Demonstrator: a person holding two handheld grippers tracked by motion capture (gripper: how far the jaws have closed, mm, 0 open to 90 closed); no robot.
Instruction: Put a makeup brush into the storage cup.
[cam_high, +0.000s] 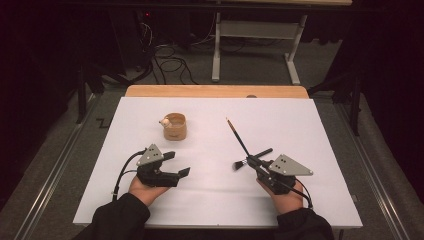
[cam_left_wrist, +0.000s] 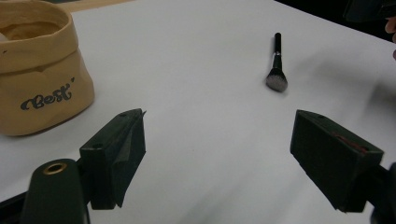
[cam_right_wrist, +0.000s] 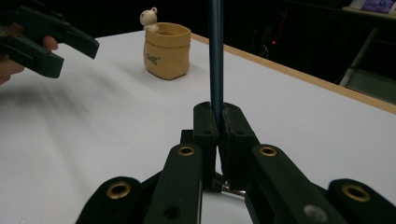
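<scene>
A long thin brush (cam_high: 238, 138) with a pale tip slants up and away over the white table top (cam_high: 310, 200). My right gripper (cam_high: 251, 160) is shut on its lower end. In the right gripper view the dark handle (cam_right_wrist: 216, 56) rises straight out of the closed gripper (cam_right_wrist: 217, 112). A short black makeup brush (cam_high: 252, 158) lies on the table just beside those jaws, bristles toward the left; it lies flat (cam_left_wrist: 276, 63) in the left gripper view. My left gripper (cam_high: 179, 163) (cam_left_wrist: 217, 130) hovers open at the left with nothing between its jaws.
A tan fabric pouch (cam_high: 175, 127) (cam_left_wrist: 37, 70) (cam_right_wrist: 166, 51) with a small bear figure (cam_high: 163, 122) on its rim stands left of centre toward the back. A wooden edge (cam_high: 215, 91) runs along the far side. Dark floor, cables and a desk frame (cam_high: 216, 50) lie beyond.
</scene>
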